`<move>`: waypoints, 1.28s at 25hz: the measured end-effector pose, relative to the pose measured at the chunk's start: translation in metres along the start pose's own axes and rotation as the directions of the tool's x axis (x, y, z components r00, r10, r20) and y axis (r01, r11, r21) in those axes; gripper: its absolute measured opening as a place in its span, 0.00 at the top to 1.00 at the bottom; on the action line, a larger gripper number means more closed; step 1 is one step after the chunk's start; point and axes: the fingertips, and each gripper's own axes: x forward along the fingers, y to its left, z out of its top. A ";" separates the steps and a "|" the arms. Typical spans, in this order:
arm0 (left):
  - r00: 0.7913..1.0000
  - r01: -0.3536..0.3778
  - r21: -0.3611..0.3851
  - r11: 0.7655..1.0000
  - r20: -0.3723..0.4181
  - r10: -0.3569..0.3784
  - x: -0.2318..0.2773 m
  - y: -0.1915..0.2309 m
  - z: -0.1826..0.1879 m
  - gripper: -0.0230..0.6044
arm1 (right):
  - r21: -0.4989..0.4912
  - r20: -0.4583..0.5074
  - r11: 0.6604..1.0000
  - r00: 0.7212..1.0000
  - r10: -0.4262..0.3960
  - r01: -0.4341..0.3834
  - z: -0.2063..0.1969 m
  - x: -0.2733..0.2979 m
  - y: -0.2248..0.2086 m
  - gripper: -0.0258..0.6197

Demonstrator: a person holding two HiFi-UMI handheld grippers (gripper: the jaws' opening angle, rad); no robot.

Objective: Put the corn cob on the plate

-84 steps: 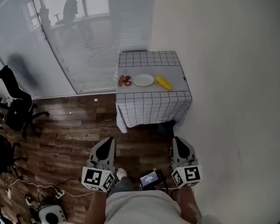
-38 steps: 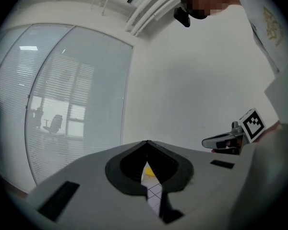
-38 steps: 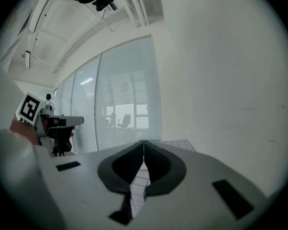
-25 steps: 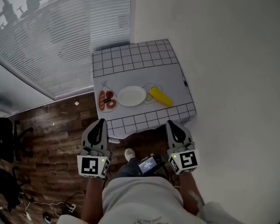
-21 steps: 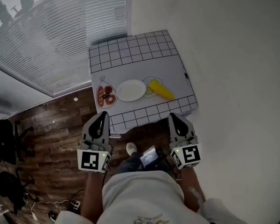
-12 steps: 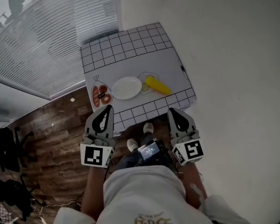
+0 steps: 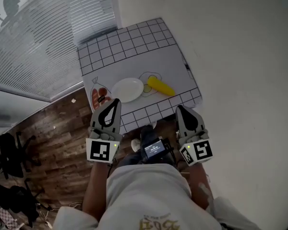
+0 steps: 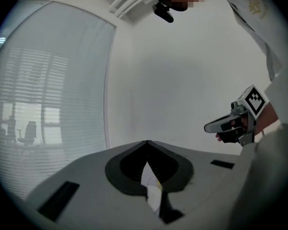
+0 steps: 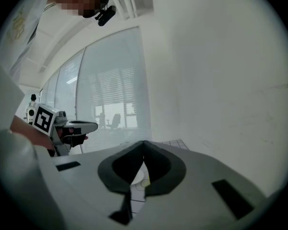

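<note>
The yellow corn cob (image 7: 161,86) lies on the grid-patterned tablecloth (image 7: 129,44), just right of the empty white plate (image 7: 127,89). Both grippers hover at the table's near edge, short of the two objects. My left gripper (image 7: 116,101) is shut and empty, with its tip near the plate's front left. My right gripper (image 7: 180,108) is also shut and empty, below and right of the corn. In the left gripper view the closed jaws (image 8: 147,143) hide most of the table. The right gripper view shows its jaws (image 9: 144,143) closed too.
A red meat picture or packet (image 7: 100,96) lies left of the plate. A white wall (image 7: 240,56) runs along the table's right side and window blinds (image 7: 43,28) stand at the left. Wooden floor (image 7: 48,133) and office chairs (image 7: 9,152) are at the lower left.
The person has stepped up to the table, which now lies closer in the head view. Both grippers have moved forward to its near edge, the left one farther. Both stay shut.
</note>
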 end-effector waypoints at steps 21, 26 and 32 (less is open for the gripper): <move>0.954 0.221 0.209 0.953 -0.247 -0.168 0.085 -0.039 -0.075 0.95 | -0.100 -0.210 0.995 0.978 0.002 -0.024 -0.073 0.045 -0.039 0.95; 0.899 0.362 0.218 0.906 -0.338 -0.278 0.105 -0.063 -0.095 0.95 | -0.128 -0.246 0.992 0.969 -0.010 -0.022 -0.090 0.051 -0.048 0.95; 0.844 0.455 0.236 0.859 -0.423 -0.331 0.120 -0.081 -0.118 0.95 | -0.105 -0.287 0.994 0.958 -0.007 -0.024 -0.112 0.057 -0.058 0.95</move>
